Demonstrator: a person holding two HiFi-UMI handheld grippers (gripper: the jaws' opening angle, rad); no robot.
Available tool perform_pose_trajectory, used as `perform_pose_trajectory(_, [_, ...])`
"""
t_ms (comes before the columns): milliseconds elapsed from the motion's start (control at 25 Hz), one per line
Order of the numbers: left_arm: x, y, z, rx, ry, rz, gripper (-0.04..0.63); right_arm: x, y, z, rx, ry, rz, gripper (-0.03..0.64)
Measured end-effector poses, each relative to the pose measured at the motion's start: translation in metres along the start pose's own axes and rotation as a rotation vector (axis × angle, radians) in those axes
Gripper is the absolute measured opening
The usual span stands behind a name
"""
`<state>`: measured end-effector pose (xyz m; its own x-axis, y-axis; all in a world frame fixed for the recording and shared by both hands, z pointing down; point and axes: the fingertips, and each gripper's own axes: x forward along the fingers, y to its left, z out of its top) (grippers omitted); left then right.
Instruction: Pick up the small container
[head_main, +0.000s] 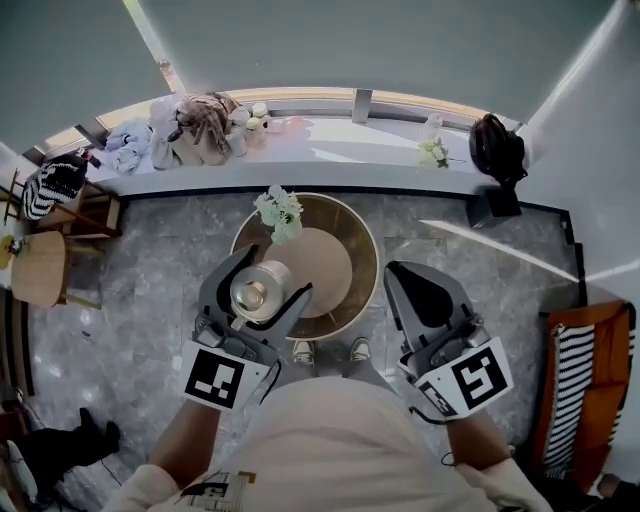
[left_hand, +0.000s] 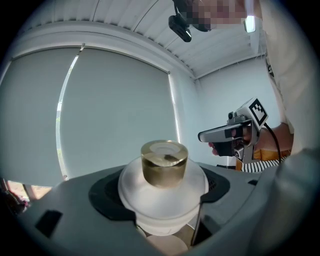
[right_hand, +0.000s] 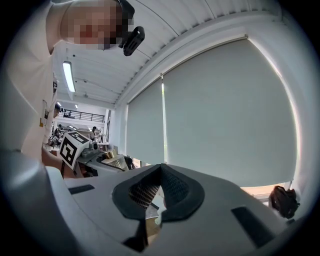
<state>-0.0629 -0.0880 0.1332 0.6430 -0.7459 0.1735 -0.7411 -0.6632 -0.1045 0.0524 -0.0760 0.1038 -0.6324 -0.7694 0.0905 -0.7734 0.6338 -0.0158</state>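
Note:
The small container (head_main: 256, 291), a frosted white jar with a gold lid, hangs in my left gripper (head_main: 257, 292), above the near left part of the round table (head_main: 362, 245). In the left gripper view the jar (left_hand: 162, 192) fills the space between the jaws of the left gripper (left_hand: 163, 202), and its gold lid (left_hand: 164, 162) faces the camera. My right gripper (head_main: 402, 274) is held level to the right, over the floor beside the table. The right gripper (right_hand: 157, 194) has its dark pads pressed together, with nothing between them. It also shows in the left gripper view as the right gripper (left_hand: 226, 134).
A bunch of pale flowers (head_main: 279, 212) stands at the table's far edge, and a tan round mat (head_main: 320, 262) lies in its middle. The window ledge (head_main: 340, 145) carries bags and clothes at the left. A black bag (head_main: 497, 148) sits on it at the right. A wooden stool (head_main: 40, 268) stands at the left.

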Motion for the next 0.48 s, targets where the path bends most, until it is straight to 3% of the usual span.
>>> perform_pose_trajectory(480, [-0.0003, 0.0000, -0.0019, -0.009, 0.005, -0.010, 0.337, 0.0006, 0.0023, -0.0003, 0.011, 0.005, 0.004, 0.005])
